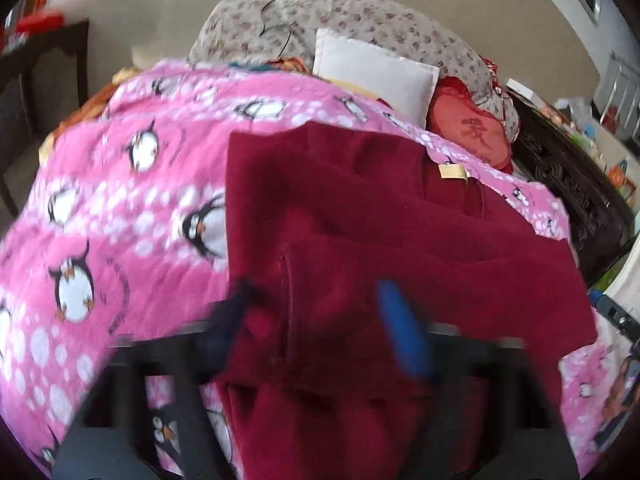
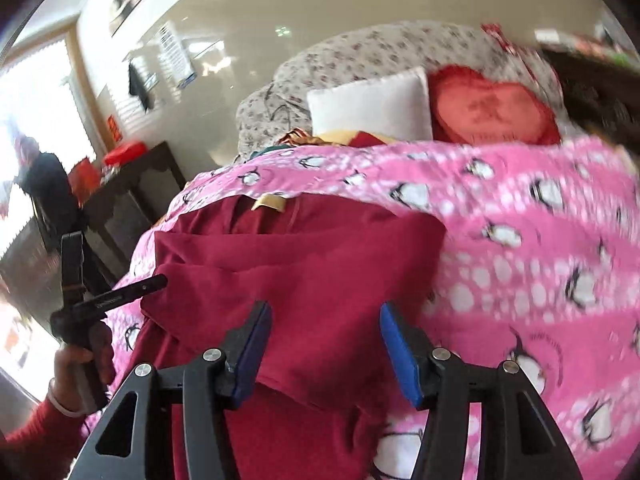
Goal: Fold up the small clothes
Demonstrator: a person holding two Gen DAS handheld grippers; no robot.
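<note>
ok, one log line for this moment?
task: fold clothes | item: dark red fabric garment on pink penguin-print blanket | right tool: open, over garment | left tool: garment between jaws, grip unclear (blur)

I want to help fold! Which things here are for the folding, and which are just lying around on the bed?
For the folding: the dark red garment, the left gripper and the right gripper.

Just lying about: the pink penguin blanket under it, the white pillow, the red heart cushion, the flowered quilt.
</note>
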